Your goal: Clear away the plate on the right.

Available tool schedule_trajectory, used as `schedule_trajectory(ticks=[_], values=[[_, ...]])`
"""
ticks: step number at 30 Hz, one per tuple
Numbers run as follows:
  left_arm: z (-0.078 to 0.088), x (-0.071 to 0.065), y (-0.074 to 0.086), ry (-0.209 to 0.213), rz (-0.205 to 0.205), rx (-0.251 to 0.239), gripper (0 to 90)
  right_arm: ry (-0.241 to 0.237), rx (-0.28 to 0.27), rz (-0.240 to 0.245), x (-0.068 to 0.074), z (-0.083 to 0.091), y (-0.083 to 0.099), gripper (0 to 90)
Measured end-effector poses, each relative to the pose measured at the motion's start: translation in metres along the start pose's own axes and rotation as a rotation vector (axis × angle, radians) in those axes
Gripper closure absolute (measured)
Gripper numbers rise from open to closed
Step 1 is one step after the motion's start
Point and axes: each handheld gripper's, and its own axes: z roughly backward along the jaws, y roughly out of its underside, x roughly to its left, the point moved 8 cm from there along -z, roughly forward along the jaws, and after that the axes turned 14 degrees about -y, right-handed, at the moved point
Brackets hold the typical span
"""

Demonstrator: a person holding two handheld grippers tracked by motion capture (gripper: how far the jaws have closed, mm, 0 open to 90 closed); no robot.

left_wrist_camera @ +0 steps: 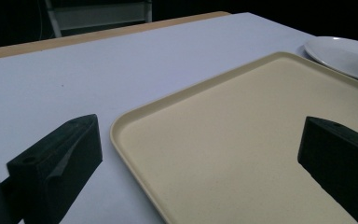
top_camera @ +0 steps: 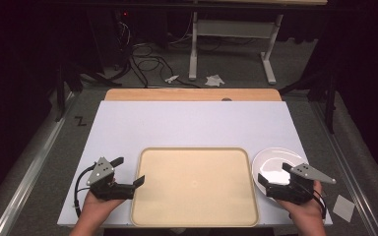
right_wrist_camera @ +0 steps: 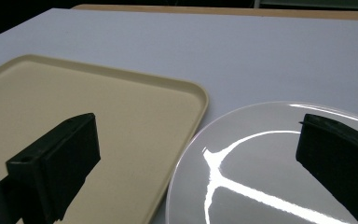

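So we're right at the start here: both hands are parked at the near edge of the worktop (top_camera: 192, 123), one on each side of the beige tray (top_camera: 195, 187), and nothing's been picked up yet. The white plate (top_camera: 278, 164) sits just beside the tray's right edge, at the right of the worktop.

Our right hand-held gripper (top_camera: 274, 179) hangs over the plate's near-left rim, jaws spread wide, one over the tray's edge and one over the plate, gripping nothing. We can't tell if it's actually touching the plate.

Our left hand-held gripper (top_camera: 129, 171) is spread wide too, straddling the tray's left rim, one jaw over the worktop and one over the tray, holding nothing.

Our guess is the plate goes onto the tray next, so the right one needs to drop down and pinch the plate's rim cleanly. It looks glossy, so probably slippery.
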Motion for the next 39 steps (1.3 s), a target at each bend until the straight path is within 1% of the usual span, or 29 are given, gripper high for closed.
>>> schedule_trajectory(ticks=[3, 4, 7, 8, 10, 12, 13, 14, 16, 17, 18, 19, 22, 25, 26, 27, 29, 30, 31, 33, 34, 35, 37, 38, 39], values=[[-0.003, -0.006, 0.002, 0.018, -0.009, 0.002, 0.4, 0.01, -0.001, -0.003, -0.002, 0.001, -0.002, 0.0], [-0.003, -0.008, 0.002, 0.024, -0.006, -0.003, 0.3, 0.014, -0.001, -0.006, -0.004, 0.001, -0.003, 0.0], [-0.003, -0.011, 0.002, 0.024, -0.007, -0.01, 0.3, 0.02, -0.005, -0.016, -0.008, 0.001, -0.003, 0.1], [-0.002, -0.011, 0.003, 0.015, -0.011, -0.017, 0.3, 0.021, -0.02, -0.03, -0.011, 0.003, -0.002, 0.0], [-0.001, -0.009, 0.003, 0.009, 0.008, -0.022, 0.3, 0.018, -0.04, -0.052, -0.013, 0.006, -0.001, 0.1], [0.0, -0.008, 0.001, 0.001, 0.028, -0.034, 0.3, 0.012, -0.061, -0.086, -0.016, 0.009, 0.001, 0.2], [0.002, -0.009, 0.0, 0.0, 0.029, -0.043, 0.3, 0.005, -0.073, -0.112, -0.018, 0.011, 0.003, 0.9], [0.003, -0.009, -0.001, 0.001, 0.025, -0.048, 0.3, -0.011, -0.088, -0.162, -0.019, 0.014, 0.006, 1.0], [0.005, -0.014, -0.002, 0.01, 0.006, -0.054, 0.5, -0.023, -0.104, -0.22, -0.023, 0.018, 0.011, 1.9], [0.005, -0.016, -0.002, 0.013, -0.003, -0.056, 0.5, -0.021, -0.105, -0.241, -0.025, 0.02, 0.013, 3.0], [0.005, -0.016, -0.002, 0.013, -0.003, -0.056, 0.5, -0.021, -0.105, -0.241, -0.025, 0.02, 0.013, 3.0], [0.005, -0.018, -0.002, 0.016, -0.012, -0.055, 0.5, -0.025, -0.117, -0.284, -0.03, 0.026, 0.016, 3.5], [0.005, -0.02, -0.003, 0.018, -0.014, -0.055, 0.4, -0.026, -0.121, -0.324, -0.033, 0.032, 0.021, 3.5], [0.006, -0.022, -0.004, 0.022, -0.016, -0.06, 0.5, -0.021, -0.12, -0.344, -0.035, 0.035, 0.023, 3.9], [0.006, -0.022, -0.005, 0.024, -0.016, -0.063, 0.5, -0.015, -0.128, -0.37, -0.037, 0.038, 0.025, 4.6], [0.006, -0.022, -0.005, 0.024, -0.016, -0.063, 0.5, -0.015, -0.128, -0.37, -0.037, 0.038, 0.025, 4.6], [0.005, -0.021, -0.005, 0.027, -0.014, -0.064, 0.5, -0.007, -0.127, -0.403, -0.039, 0.043, 0.028, 5.0], [0.005, -0.021, -0.005, 0.027, -0.016, -0.063, 0.5, -0.007, -0.127, -0.403, -0.039, 0.043, 0.028, 5.0], [0.005, -0.021, -0.006, 0.029, -0.015, -0.066, 0.5, 0.002, -0.132, -0.427, -0.041, 0.046, 0.03, 6.5], [0.004, -0.021, -0.008, 0.032, -0.011, -0.072, 0.4, 0.016, -0.133, -0.457, -0.043, 0.05, 0.033, 8.4], [0.004, -0.021, -0.008, 0.032, -0.011, -0.072, 0.5, 0.016, -0.133, -0.457, -0.043, 0.05, 0.033, 8.4], [0.003, -0.021, -0.009, 0.035, -0.011, -0.073, 0.5, 0.027, -0.136, -0.5, -0.045, 0.055, 0.037, 11.5], [0.002, -0.022, -0.01, 0.038, -0.011, -0.075, 0.5, 0.035, -0.142, -0.531, -0.046, 0.06, 0.039, 14.8], [0.001, -0.022, -0.01, 0.039, -0.011, -0.076, 0.5, 0.035, -0.142, -0.531, -0.046, 0.06, 0.039, 14.8], [0.0, -0.023, -0.011, 0.043, -0.01, -0.078, 0.5, 0.038, -0.15, -0.545, -0.047, 0.063, 0.041, 15.8]])
